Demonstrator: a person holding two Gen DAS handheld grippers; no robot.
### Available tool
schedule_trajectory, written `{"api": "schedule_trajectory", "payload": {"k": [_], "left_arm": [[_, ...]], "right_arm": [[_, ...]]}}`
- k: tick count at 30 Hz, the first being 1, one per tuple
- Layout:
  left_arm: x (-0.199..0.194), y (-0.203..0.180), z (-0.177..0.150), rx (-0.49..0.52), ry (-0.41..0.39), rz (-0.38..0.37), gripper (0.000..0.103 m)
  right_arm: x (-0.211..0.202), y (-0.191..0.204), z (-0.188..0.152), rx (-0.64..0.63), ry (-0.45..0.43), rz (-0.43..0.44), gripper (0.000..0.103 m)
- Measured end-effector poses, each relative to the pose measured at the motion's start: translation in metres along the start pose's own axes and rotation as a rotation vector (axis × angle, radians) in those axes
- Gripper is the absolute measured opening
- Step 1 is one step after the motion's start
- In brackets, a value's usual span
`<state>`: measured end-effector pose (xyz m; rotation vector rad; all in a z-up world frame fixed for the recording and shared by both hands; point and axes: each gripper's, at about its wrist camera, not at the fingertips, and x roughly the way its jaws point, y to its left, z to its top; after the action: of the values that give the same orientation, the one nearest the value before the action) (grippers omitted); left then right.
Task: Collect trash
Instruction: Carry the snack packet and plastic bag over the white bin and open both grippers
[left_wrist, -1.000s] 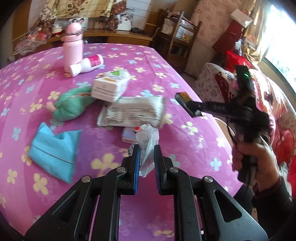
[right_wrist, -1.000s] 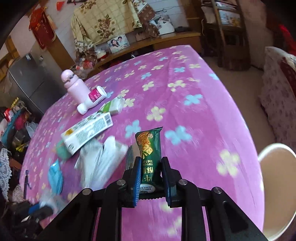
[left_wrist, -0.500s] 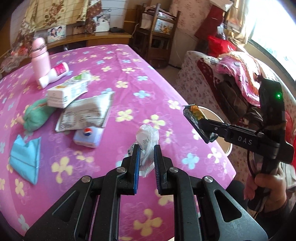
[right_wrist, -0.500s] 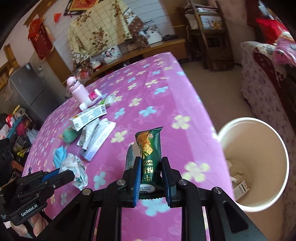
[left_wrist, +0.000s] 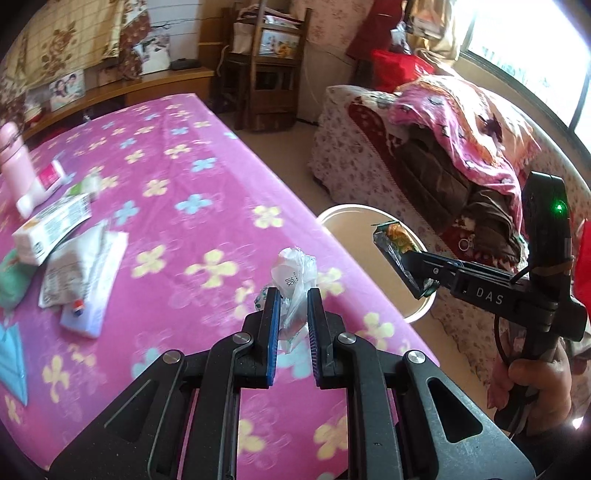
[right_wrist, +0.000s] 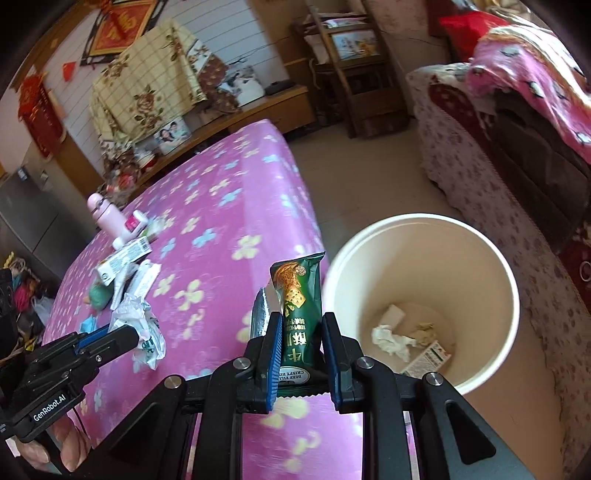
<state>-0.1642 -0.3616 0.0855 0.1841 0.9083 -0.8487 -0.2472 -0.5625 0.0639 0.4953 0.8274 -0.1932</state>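
Green foil is showing between the blue pads of the right gripper (right_wrist: 300, 345), which is pinching a wrapper (right_wrist: 300, 306) upright by its lower end. Its top is standing free, just left of the bin (right_wrist: 424, 295) rim as the right wrist view sees it. That bin is sitting on the floor beside the worktop (right_wrist: 221, 229), open-mouthed, with crumpled tissue and a small box lying at its bottom.

Over the pink flowered cloth, the left gripper (left_wrist: 291, 317) is pressing its pads onto a crumpled plastic bag (left_wrist: 293, 273), most of which is bulging out above the tips.

The step in hand looks to be the drop of the wrapper. To do it well, the right gripper should be carrying the wrapper over the middle of the opening, not merely over the near rim, because a light foil piece is likely to flutter sideways once freed. Tipping the tips downward before the pads are spread should be helping it slide off rather than cling. The bag would likely be going in next; being limp and light, it needs the same central placement, and the two tools should be taking turns so they are not crowding the rim.

More litter, a box (left_wrist: 51, 229) and flat packets (left_wrist: 83, 266), is lying farther back on the worktop.
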Motion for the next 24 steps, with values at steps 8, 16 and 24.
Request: {"api": "schedule_trajectory", "payload": {"k": [8,16,24], "left_arm": [[0.028,-0.027,0.014,0.032,0.018,-0.024,0.012],[0.059,-0.042,0.031,-0.003,0.051,-0.125,0.012],[0.091,-0.060,0.042,-0.036,0.086,-0.201,0.012]], "right_arm": [[-0.006,-0.037,0.000,0.050,-0.008,-0.038,0.020],[-0.005,-0.066,-0.004,0.092,0.000,-0.075,0.020],[0.003,-0.090,-0.005,0.118,0.012,-0.126,0.020]]}}
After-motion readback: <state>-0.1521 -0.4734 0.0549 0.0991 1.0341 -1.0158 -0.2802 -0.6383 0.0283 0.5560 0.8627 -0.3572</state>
